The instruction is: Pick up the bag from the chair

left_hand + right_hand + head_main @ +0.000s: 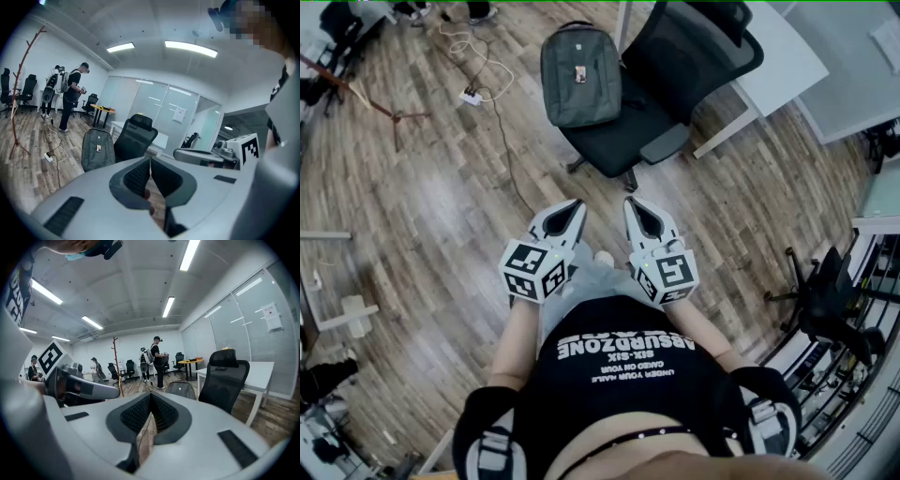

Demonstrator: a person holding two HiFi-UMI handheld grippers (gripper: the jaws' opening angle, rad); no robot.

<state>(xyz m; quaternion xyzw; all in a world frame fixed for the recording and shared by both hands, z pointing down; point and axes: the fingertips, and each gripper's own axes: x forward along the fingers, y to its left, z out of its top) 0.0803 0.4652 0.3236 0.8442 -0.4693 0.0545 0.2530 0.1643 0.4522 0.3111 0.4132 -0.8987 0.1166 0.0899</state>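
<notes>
A black office chair [675,66] is carrying the grey bag [579,75] upright on its seat. The person's shirt [628,361] is displaying "ABSURDZONE". The left gripper [576,206] and right gripper [631,203] are hovering well apart from the bag, jaws together, empty. The bag's small patch [579,74] is possibly a label, illegible.

Bag [581,75] looks like matt grey woven cloth. The chair [698,52] has a black see-through mesh back and a matt padded fabric seat. Floor [441,234] is wood-grain plank with a slight sheen. Left gripper [577,204] and right gripper [631,202] are both smooth matt grey plastic, with black ribbed, rubbery-looking pads [138,176] inside. The desk [778,61] at far right is smooth white.
</notes>
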